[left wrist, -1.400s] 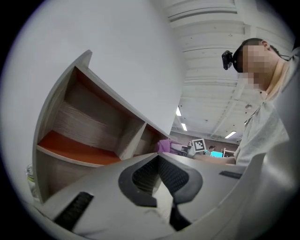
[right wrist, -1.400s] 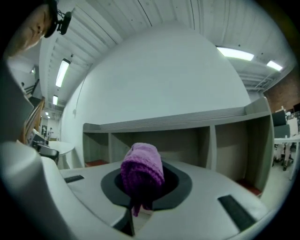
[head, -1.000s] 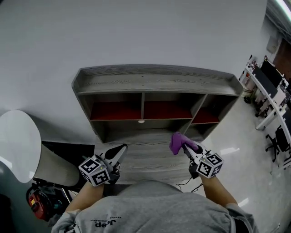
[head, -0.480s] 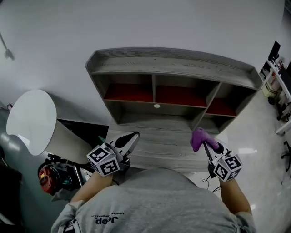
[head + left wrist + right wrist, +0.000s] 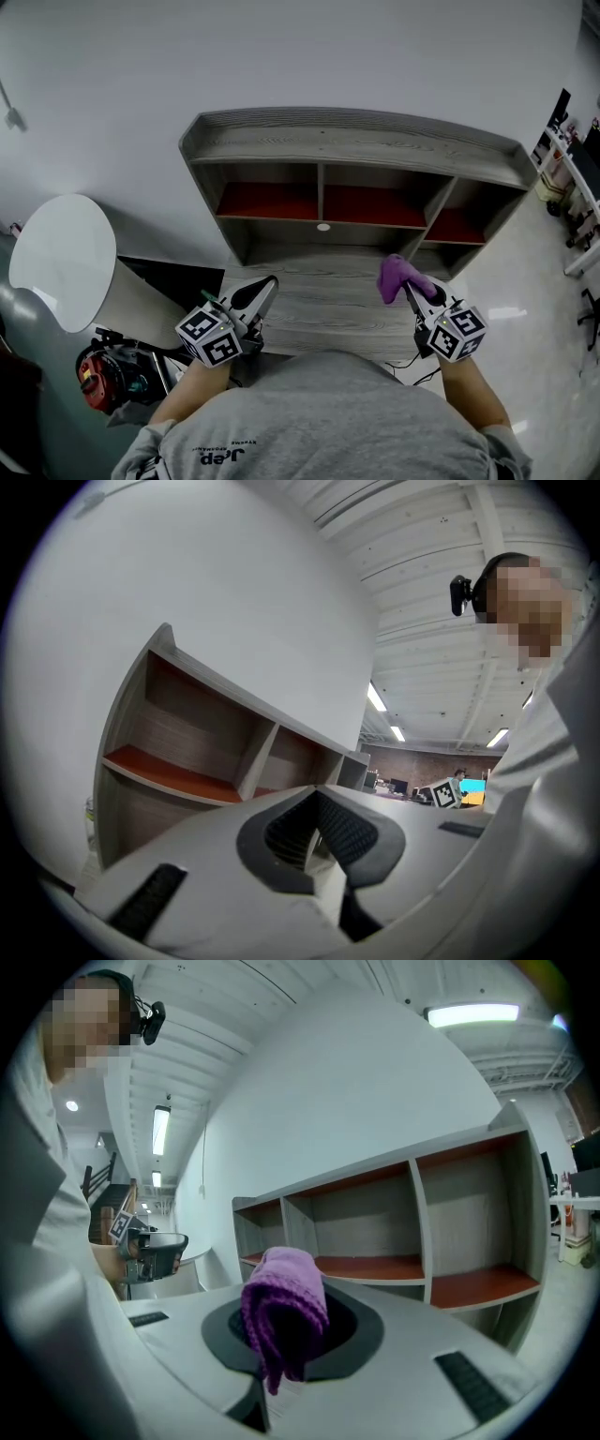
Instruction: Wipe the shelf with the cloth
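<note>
Against the white wall (image 5: 281, 56), in the upper middle of the head view: a grey wooden shelf (image 5: 356, 150) with three open compartments side by side, each with a red floor. Long axis from left to right across the frame, the right end a little lower. Below the compartments, a grey wooden desk surface (image 5: 319, 305) reaching toward the person.

At the lower right of the head view: the right gripper (image 5: 412, 292), pointing up and a little left toward the shelf. Jaws clamped on a purple cloth (image 5: 398, 277). Cloth bunched at the jaw tips, above the right part of the desk surface, below the divider between the middle and right compartments; not possible to tell if touching the wood. In the right gripper view, the same cloth (image 5: 284, 1297) folded over the tips of the right gripper (image 5: 281, 1335), long axis about vertical in the frame, the loose end hanging down toward the camera, the shelf behind it.

At the lower left of the head view: the left gripper (image 5: 269, 284), pointing up and right, at the near left edge of the desk surface. In the left gripper view, jaws of the left gripper (image 5: 317, 832) closed together with nothing between them.

At the left edge of the head view: a round white tabletop (image 5: 52, 262). At the bottom: the person's grey shirt (image 5: 319, 427).
</note>
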A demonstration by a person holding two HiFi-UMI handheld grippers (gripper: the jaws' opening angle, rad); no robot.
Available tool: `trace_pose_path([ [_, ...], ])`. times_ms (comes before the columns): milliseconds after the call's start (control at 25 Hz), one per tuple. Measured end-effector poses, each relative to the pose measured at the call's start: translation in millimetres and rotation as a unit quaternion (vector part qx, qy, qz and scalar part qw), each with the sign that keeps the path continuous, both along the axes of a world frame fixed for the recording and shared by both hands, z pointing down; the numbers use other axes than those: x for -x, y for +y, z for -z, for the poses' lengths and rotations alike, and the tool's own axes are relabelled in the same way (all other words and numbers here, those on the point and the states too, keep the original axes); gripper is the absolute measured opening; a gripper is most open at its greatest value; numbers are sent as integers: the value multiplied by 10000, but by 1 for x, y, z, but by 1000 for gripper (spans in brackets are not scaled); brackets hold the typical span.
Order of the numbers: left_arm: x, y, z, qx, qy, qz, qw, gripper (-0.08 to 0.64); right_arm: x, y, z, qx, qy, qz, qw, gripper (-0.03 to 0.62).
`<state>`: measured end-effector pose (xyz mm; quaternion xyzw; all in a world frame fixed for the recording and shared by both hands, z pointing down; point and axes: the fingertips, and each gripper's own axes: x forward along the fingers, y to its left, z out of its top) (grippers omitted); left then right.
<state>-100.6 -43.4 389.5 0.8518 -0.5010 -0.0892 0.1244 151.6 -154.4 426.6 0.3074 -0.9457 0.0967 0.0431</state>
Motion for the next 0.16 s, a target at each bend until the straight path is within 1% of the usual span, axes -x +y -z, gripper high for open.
trace_pose_path([
  [160,3,-6,3,-3,42,-11,10000,17,0,-3,-1,30,-6,-25,10000,60],
])
